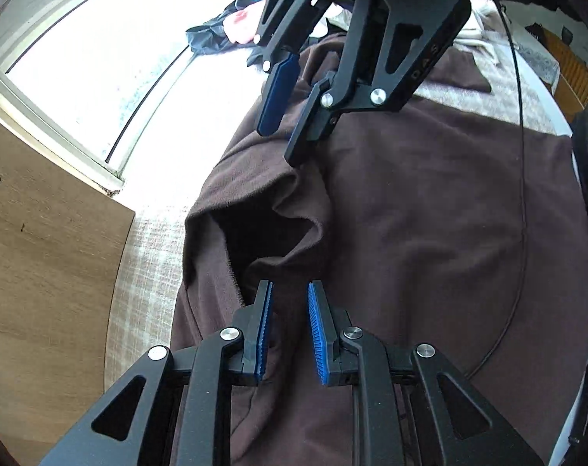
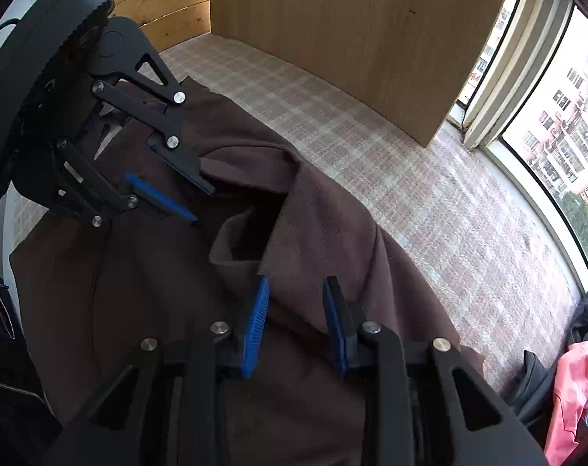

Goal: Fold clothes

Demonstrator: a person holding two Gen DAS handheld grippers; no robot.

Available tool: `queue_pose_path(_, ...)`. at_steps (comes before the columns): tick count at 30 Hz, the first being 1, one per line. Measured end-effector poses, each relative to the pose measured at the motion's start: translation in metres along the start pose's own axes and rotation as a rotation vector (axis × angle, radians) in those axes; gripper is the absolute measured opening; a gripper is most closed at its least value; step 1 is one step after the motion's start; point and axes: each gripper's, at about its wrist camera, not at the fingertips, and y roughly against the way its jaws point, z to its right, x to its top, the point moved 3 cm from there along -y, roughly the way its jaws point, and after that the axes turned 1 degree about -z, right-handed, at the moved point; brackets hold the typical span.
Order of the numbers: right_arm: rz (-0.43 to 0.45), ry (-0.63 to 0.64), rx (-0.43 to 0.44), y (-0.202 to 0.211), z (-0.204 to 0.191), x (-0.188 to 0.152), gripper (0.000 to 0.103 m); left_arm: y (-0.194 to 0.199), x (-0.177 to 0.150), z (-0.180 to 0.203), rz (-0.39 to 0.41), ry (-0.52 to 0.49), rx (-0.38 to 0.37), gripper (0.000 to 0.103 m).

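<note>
- While both tools hover, left tool (image 1: pixel 289 330) and right tool (image 2: pixel 295 326) stand narrowly parted, empty.
- Brown garment (image 1: pixel 429 233) fills frame centre on checked bedding (image 2: pixel 410 178).
- Risk: loose folded flap (image 2: pixel 325 209) could slump open, unpinned.

On the black side plate of my right gripper (image 1: pixel 284 143), seen from my left wrist camera, I can read some small pale letters; they look like "D A S", but I am not sure of them. Through the window (image 2: pixel 557 124) on the right there is a red and white sign, too small to read.
</note>
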Motion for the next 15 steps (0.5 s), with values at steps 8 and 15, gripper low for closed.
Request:
queue_pose_path(8, -0.040, 0.036, 0.017, -0.020, 0.001, 0.005, 0.029, -0.002, -0.016, -0.019, -0.045, 0.030, 0.018, 0.019)
queue_pose_path(15, -0.004, -0.053, 0.086, -0.006, 0.020, 0.008, 0.009, -0.007, -0.018, -0.017, -0.061, 0.040, -0.039, 0.003)
